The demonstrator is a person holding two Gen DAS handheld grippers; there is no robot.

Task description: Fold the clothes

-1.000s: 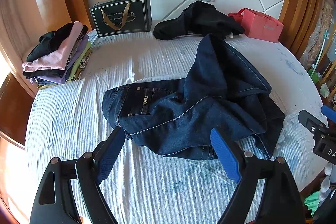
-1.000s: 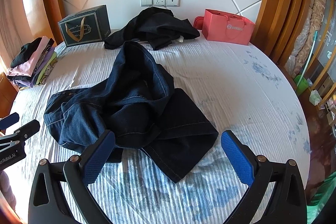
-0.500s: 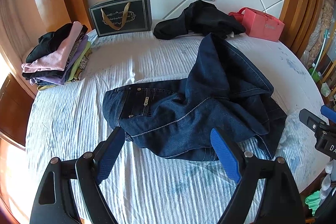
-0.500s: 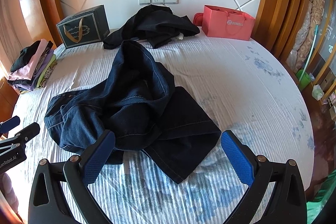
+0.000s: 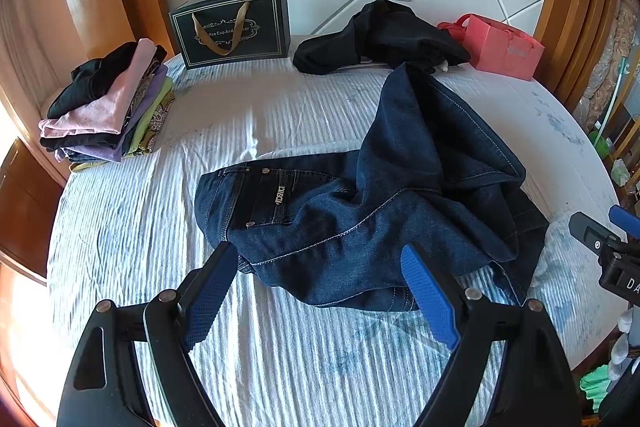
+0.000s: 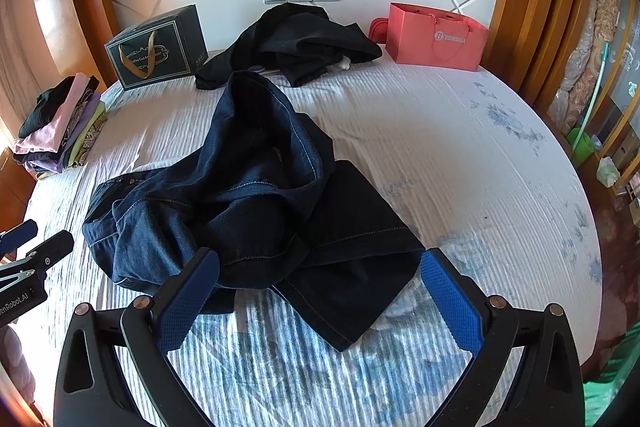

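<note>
The crumpled dark-blue denim jeans (image 5: 360,211) are spread on the white ribbed bed (image 5: 280,359), waistband toward the left gripper (image 5: 320,299), one leg hem beneath the right gripper (image 6: 320,301). Both grippers' fingers are held spread, empty, just short of the denim.

The jeans (image 5: 360,219) are dark blue with light stitching, the sheet (image 6: 460,155) is white with blue flowers, and one bag (image 6: 436,37) is pink.
</note>
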